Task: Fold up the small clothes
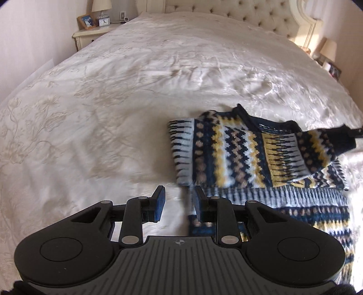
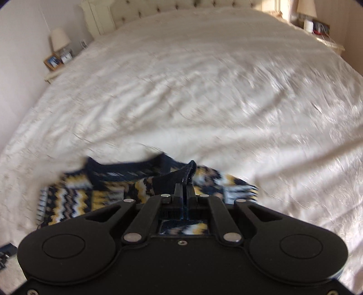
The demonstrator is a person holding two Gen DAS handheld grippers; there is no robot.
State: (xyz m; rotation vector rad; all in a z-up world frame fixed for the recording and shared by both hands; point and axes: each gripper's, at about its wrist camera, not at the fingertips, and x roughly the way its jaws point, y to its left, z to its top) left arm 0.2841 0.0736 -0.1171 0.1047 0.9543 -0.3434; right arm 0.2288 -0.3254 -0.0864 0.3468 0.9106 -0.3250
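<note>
A small knitted sweater (image 1: 240, 154) in navy, yellow, white and tan zigzag bands lies on the white bedspread (image 1: 113, 102), right of centre in the left wrist view. My left gripper (image 1: 179, 199) is open and empty, just above the bed at the sweater's near left edge. The right gripper's tip (image 1: 356, 132) shows at the far right, holding the dark cuff of a sleeve lifted over the body. In the right wrist view my right gripper (image 2: 184, 188) is shut on that navy cuff (image 2: 189, 171), with the sweater (image 2: 95, 195) below it, blurred.
The bed has a tufted headboard (image 1: 238, 13). A nightstand (image 1: 90, 34) with lamp, clock and photo frame stands at the far left, another nightstand with a lamp (image 1: 329, 50) at the far right. Wide bare bedspread lies left of and beyond the sweater.
</note>
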